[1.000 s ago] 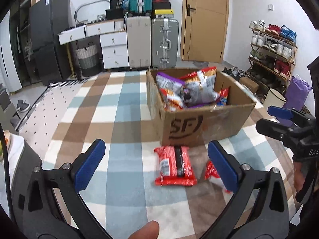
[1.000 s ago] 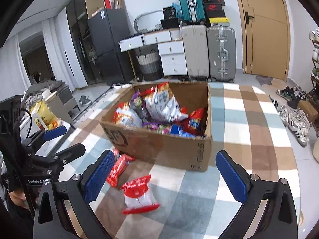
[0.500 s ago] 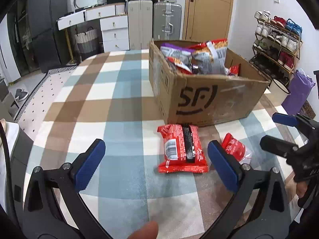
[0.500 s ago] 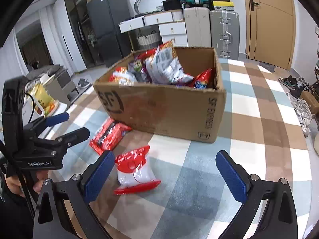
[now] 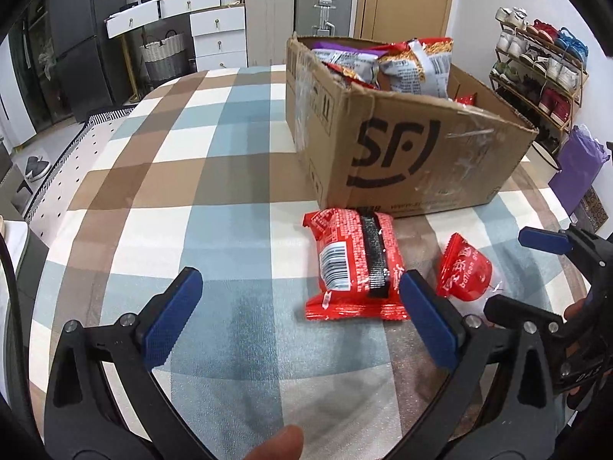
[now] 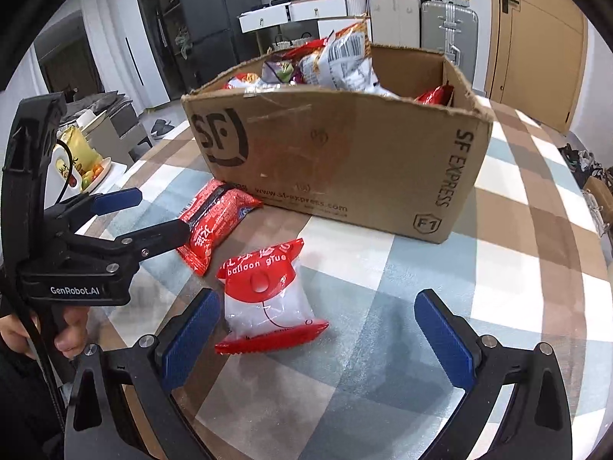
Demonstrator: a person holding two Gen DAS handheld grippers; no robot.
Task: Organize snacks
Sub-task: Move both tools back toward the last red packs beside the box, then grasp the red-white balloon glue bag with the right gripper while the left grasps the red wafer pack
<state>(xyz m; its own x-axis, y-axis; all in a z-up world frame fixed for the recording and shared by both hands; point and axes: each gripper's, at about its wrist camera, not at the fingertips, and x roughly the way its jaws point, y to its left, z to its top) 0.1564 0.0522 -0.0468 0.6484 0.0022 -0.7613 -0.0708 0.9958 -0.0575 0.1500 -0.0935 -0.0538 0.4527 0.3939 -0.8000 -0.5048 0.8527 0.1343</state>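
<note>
A cardboard SF box [image 5: 402, 153] full of snack bags stands on the checked tablecloth; it also shows in the right wrist view [image 6: 345, 161]. A red snack pack [image 5: 354, 264] lies in front of it, just left of my left gripper's right fingertip; it also shows in the right wrist view [image 6: 214, 226]. A red-and-clear balloon glue packet [image 6: 268, 299] lies beside it, also in the left wrist view [image 5: 463, 274]. My left gripper [image 5: 299, 314] is open and empty, low over the cloth. My right gripper [image 6: 318, 341] is open and empty, the packet near its left fingertip.
The checked tablecloth [image 5: 191, 176] covers the table. Suitcases [image 5: 299, 23] and white drawers stand by the far wall, a shoe rack [image 5: 536, 65] at the right. A fruit plate [image 6: 88, 168] sits off the table's left side.
Both grippers have moved down and closer to the table, toward the two packs in front of the box. Both stay open.
</note>
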